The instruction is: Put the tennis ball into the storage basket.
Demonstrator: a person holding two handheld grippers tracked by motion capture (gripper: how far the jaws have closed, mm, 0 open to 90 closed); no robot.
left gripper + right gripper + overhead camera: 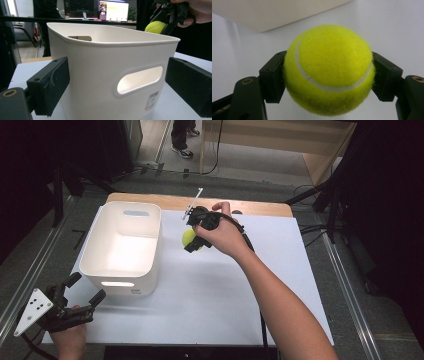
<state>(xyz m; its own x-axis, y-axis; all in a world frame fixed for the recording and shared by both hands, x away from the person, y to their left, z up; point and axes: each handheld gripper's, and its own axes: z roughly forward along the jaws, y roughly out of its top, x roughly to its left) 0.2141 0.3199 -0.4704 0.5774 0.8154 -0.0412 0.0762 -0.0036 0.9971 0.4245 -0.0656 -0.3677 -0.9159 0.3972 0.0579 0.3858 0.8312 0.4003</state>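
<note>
since it looks light and springy, the tennis ball [329, 70] is clamped across its middle by the right gripper [328, 75], while the left gripper [120, 85] is held agape.

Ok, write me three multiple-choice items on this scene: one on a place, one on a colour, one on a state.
1. Where is the tennis ball?
A. inside the bin
B. between the right hand-held gripper's jaws
C. on the floor

2. What colour is the bin?
A. white
B. blue
C. red

3. How is the left hand-held gripper?
A. shut on the bin
B. shut on the ball
C. open

Answers: 1 B, the right hand-held gripper has a jaw pressed on each side of the ball. 2 A, its walls show white. 3 C, its jaws stand wide apart before the bin.
</note>
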